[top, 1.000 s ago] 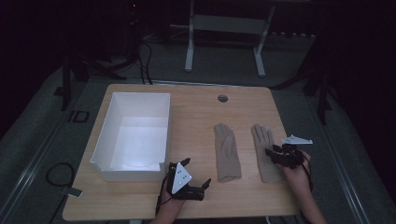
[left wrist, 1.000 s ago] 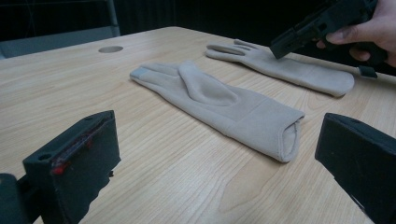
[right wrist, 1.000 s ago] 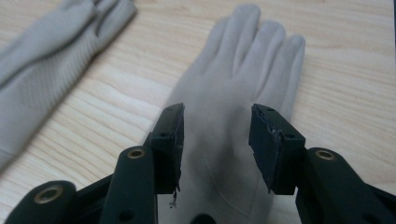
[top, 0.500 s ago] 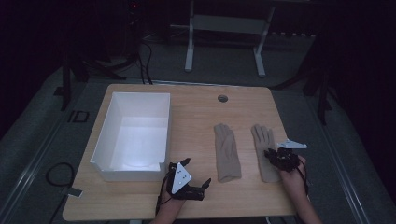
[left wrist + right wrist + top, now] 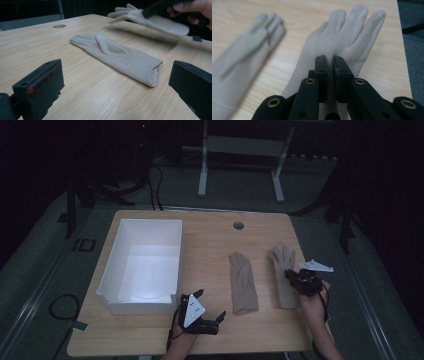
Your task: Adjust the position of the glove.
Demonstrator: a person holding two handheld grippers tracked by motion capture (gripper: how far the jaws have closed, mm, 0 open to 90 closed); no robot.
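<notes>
The right tongs pinch the soft beige fabric glove, seemingly raised off the wooden table, while the left tongs gape.

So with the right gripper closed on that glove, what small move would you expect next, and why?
Probably a short lift of the right gripper straight up. Its fingers are pinched shut on the right-hand glove, which in the left gripper view already looks raised off the table. The white box sits open to the left, a likely destination. The left gripper is open, idle near the other glove.
</notes>
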